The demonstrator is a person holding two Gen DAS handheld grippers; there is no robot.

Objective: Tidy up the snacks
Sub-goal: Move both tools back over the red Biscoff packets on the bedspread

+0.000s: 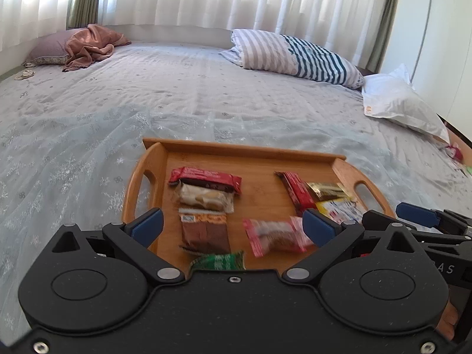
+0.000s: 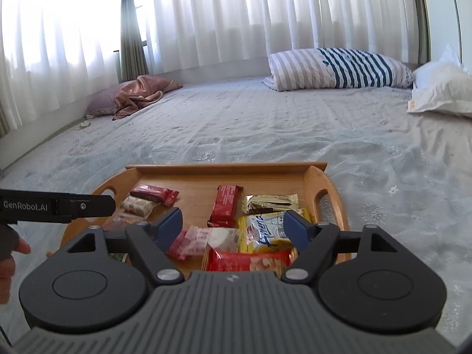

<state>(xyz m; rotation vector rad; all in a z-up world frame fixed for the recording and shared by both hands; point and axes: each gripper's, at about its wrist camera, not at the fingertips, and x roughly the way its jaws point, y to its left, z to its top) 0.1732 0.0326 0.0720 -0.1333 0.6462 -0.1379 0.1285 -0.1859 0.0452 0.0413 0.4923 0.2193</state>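
Over the wooden tray (image 1: 242,150) on the bed, my left gripper (image 1: 233,225) and right gripper (image 2: 233,225) both hang with jaws apart, holding nothing. Snack packets lie in two loose rows on the tray; the pink packet (image 1: 275,236) sits askew between them, so straightening it looks like my next pick.

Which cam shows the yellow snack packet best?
Right wrist: the yellow snack packet lies near centre, print side visible, one end behind a blue pad. Left wrist shows only a blurred part at the tray's right side.
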